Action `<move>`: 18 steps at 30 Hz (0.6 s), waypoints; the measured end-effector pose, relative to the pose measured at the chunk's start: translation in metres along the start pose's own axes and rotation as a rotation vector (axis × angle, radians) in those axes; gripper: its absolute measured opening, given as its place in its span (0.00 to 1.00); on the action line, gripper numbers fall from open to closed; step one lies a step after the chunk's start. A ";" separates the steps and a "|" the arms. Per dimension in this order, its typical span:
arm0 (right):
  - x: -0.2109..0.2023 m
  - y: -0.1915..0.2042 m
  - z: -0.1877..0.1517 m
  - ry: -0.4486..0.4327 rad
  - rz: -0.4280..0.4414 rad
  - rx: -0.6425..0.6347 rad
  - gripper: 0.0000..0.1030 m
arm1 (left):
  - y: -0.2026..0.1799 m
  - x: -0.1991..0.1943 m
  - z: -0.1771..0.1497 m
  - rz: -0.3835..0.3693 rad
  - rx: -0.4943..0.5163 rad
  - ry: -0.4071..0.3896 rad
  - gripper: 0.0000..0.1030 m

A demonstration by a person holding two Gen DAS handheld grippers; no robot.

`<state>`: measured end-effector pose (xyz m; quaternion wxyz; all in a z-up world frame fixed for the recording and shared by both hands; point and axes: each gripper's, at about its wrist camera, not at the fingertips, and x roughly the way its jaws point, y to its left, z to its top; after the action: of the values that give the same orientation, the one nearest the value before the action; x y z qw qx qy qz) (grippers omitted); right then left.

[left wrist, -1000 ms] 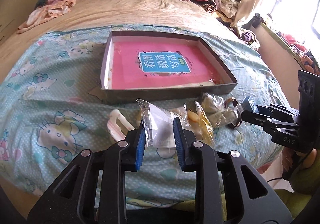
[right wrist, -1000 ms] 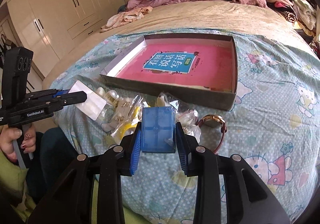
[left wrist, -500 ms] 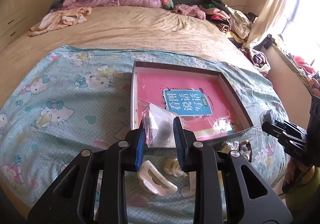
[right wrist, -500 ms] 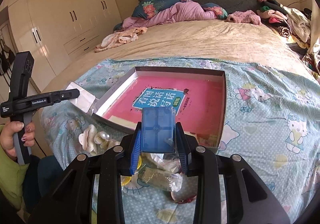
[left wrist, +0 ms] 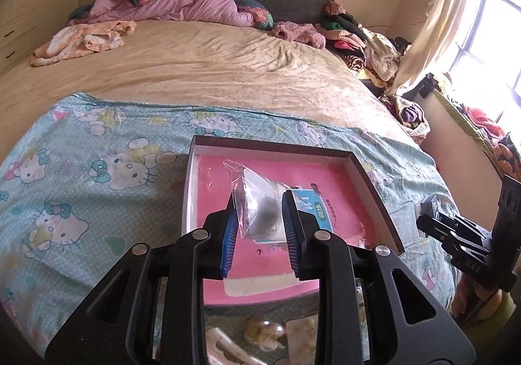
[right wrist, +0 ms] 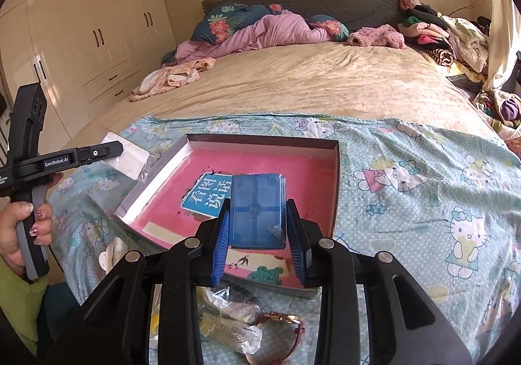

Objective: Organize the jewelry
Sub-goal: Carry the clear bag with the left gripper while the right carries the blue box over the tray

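Note:
My left gripper (left wrist: 259,198) is shut on a clear plastic bag (left wrist: 257,202) with a white card inside, held above the pink-lined shallow box (left wrist: 374,182) on the bed. In the right wrist view that same bag (right wrist: 125,154) hangs left of the box (right wrist: 335,176). My right gripper (right wrist: 258,207) is shut on a small blue plastic case (right wrist: 257,210), also over the box. Below both grippers lie loose items on the sheet: a white hair clip (left wrist: 228,348), small bagged pieces (right wrist: 228,322) and a rose-gold watch (right wrist: 283,326).
The box rests on a blue cartoon-print sheet (left wrist: 81,185) at the foot of a tan bed (left wrist: 195,71). Pillows and clothes are piled at the headboard (right wrist: 276,29) and right side (left wrist: 368,49). Wardrobes (right wrist: 81,39) stand at the left.
Both grippers have risen and moved forward from over the loose pile to above the box, each still carrying its item. The pile now lies under the gripper bodies.

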<state>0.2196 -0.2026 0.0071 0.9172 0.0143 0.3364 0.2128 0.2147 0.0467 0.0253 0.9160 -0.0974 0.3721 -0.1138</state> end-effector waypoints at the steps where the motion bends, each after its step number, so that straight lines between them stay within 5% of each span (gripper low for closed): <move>1: 0.002 -0.001 0.001 0.001 -0.005 0.002 0.30 | -0.001 0.004 0.000 -0.005 0.002 0.006 0.18; 18: 0.057 -0.012 -0.006 0.089 -0.040 0.055 0.30 | -0.006 0.059 -0.027 -0.066 0.025 0.103 0.18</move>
<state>0.2597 -0.1917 -0.0339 0.9046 0.0235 0.3829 0.1855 0.2364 0.0215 -0.0309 0.8925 -0.0921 0.4140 -0.1534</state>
